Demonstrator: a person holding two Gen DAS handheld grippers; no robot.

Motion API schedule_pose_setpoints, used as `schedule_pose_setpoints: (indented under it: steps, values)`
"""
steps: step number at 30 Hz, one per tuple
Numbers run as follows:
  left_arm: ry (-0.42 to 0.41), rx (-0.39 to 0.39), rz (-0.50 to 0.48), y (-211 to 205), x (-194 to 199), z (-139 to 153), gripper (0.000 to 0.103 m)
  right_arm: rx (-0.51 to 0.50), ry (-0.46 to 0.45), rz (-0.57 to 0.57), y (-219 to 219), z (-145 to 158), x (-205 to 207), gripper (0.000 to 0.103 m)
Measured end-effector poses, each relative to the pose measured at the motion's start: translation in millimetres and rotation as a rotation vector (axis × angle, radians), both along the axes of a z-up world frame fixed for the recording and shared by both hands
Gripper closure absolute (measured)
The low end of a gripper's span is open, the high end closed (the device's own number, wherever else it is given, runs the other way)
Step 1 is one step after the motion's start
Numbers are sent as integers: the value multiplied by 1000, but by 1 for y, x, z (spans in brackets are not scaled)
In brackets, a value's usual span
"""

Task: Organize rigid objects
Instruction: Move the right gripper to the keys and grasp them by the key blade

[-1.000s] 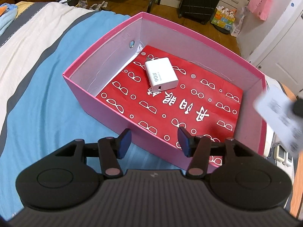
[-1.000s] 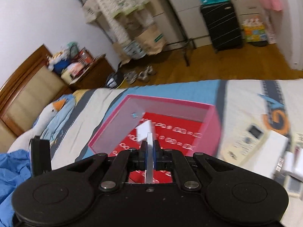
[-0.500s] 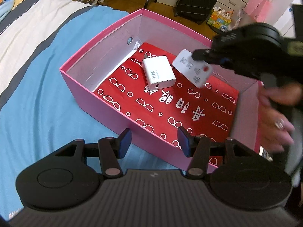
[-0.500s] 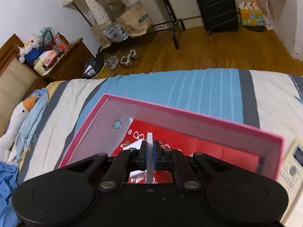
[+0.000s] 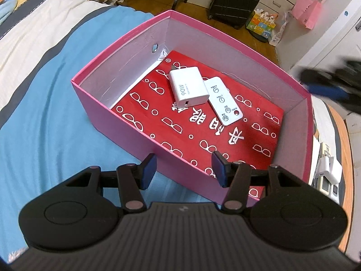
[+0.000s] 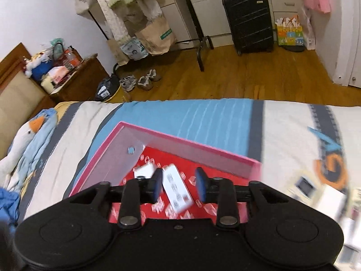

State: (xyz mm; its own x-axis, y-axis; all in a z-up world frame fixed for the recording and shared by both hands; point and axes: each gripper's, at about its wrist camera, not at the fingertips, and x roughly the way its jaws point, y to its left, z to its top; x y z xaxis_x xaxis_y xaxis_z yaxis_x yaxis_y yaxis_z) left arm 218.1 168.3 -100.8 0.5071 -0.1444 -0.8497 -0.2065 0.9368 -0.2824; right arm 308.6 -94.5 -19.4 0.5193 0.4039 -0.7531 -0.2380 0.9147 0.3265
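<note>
Flat white remote (image 5: 225, 103), boxy charger (image 5: 188, 86), pink cardboard box (image 5: 117, 113)

Wooden floor (image 6: 237, 76), white wall (image 6: 33, 11), black suitcase (image 6: 249, 22), clothes rack (image 6: 191, 22), wooden nightstand (image 6: 76, 79)

The left gripper (image 5: 182, 169) points steeply down, jaws parted and empty. The right gripper (image 6: 179, 186) also tilts downward; its jaws have just been opening, pads pressing on nothing.
</note>
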Motion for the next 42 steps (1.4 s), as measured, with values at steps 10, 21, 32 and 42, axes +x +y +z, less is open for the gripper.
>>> schedule_pose_setpoints:
  steps: [10,21,32,42]
  values:
    - [6,36,11,-6,1,1,51,-97,239,-16,-93,-28,-65,44]
    - [17,41,35,-6,2,0,51,-166,250,-121,-120,-113,-78,37]
    - [17,42,33,-7,3,0,51,-324,149,-36,-92,-133,-88,40]
    - [17,43,32,-7,3,0,51,-199,238,-57,-103,-123,-89,90]
